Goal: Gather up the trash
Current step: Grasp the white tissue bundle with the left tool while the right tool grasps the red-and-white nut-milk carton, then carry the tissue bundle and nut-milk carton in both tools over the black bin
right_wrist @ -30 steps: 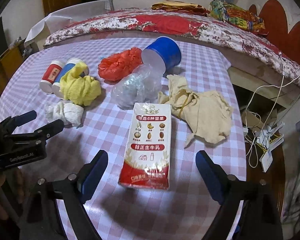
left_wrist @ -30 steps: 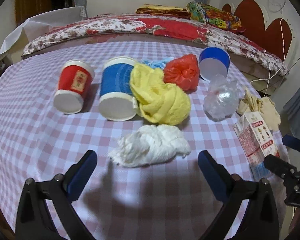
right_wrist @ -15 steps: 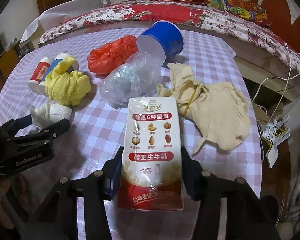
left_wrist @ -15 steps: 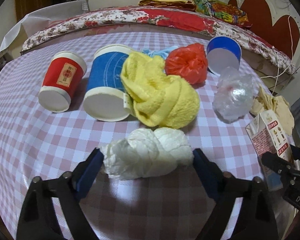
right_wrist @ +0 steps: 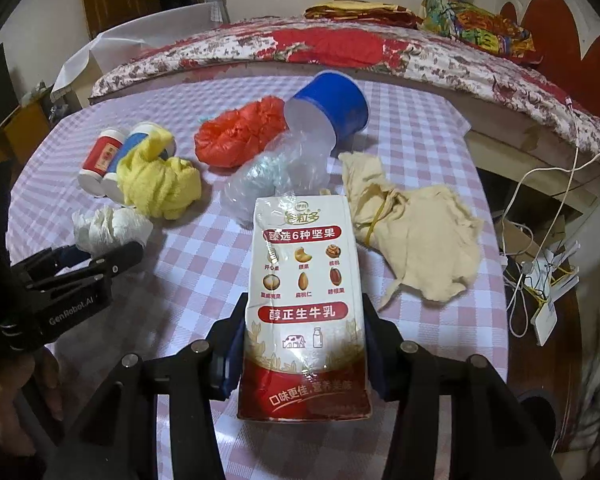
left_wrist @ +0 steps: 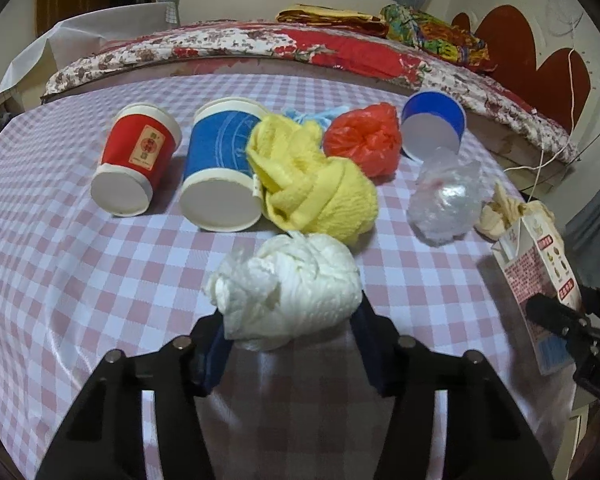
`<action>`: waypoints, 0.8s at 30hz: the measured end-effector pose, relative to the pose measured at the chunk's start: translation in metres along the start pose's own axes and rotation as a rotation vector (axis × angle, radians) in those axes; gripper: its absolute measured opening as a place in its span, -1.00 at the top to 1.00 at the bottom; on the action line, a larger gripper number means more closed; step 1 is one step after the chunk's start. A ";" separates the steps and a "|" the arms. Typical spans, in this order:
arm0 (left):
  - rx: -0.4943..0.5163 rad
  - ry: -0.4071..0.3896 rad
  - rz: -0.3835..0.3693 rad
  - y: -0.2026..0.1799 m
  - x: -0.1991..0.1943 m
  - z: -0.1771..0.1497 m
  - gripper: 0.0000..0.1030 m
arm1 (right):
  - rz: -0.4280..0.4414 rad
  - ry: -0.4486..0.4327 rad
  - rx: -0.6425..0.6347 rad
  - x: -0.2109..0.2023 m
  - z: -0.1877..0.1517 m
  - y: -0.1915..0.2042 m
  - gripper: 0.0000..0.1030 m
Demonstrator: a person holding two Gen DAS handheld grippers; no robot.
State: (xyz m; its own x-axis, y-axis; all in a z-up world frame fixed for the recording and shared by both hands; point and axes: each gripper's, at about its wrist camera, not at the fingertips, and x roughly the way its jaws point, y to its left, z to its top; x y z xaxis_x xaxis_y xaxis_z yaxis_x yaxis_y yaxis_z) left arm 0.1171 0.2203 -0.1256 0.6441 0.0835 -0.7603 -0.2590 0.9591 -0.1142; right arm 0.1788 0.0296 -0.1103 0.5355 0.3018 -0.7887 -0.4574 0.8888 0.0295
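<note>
A crumpled white paper wad lies on the pink checked tablecloth, squeezed between the blue pads of my left gripper, whose jaws are closing on it. My right gripper is shut on the lower end of a red and white milk carton, one pad on each side. In the left wrist view the carton stands tilted at the right edge with the right gripper on it. In the right wrist view the left gripper shows at the left with the wad.
Behind the wad lie a red paper cup, a blue paper cup, a yellow cloth, a red plastic bag, a blue plastic cup and a clear bag. A beige cloth lies right of the carton. Cables hang past the table's right edge.
Both grippers went from wide open to closed in: the left onto the white wad, the right onto the milk carton. Both views drew nearer to their objects.
</note>
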 end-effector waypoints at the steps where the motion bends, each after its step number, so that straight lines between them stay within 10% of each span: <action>1: -0.002 -0.004 -0.005 0.000 -0.002 -0.001 -0.05 | 0.000 -0.003 -0.001 -0.002 0.000 0.000 -0.01; 24: 0.134 -0.070 -0.130 -0.076 -0.044 0.003 0.01 | -0.126 -0.079 0.131 -0.067 -0.027 -0.088 -0.01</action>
State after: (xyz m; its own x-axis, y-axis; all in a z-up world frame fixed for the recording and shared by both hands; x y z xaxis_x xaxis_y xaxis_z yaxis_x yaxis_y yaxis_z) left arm 0.1107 0.1446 -0.0820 0.7154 -0.0297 -0.6981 -0.0749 0.9901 -0.1188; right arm 0.1640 -0.0784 -0.0764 0.6389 0.2064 -0.7411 -0.2892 0.9571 0.0171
